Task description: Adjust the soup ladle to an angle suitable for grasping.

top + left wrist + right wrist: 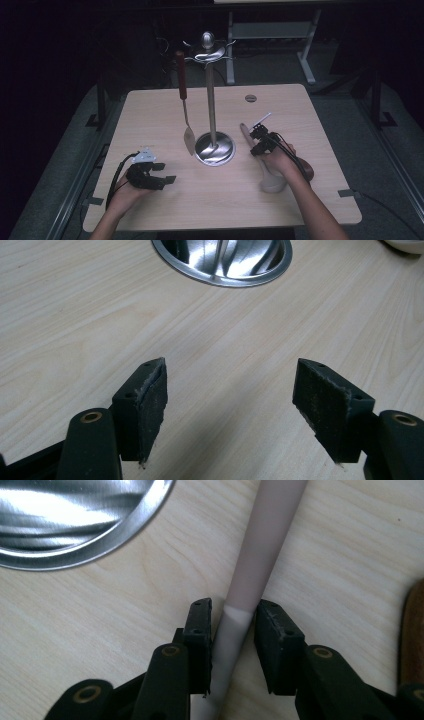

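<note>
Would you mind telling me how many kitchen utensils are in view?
3: a spatula hanging from the stand, a pale ladle lying right of its base, and a brown one beside it, mostly hidden.

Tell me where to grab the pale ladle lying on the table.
Grip the ladle by its straight handle, from above, jaws either side. It lies flat and slim on the table; the right tongs already straddle it there.

Black grippers (167, 178), brass rivets, worn fingers (150, 405), trailing cables.

Pale wood table (150, 107): steel stand base (215, 148), pinkish ladle (265, 172), brown utensil (306, 170) lying on it.
</note>
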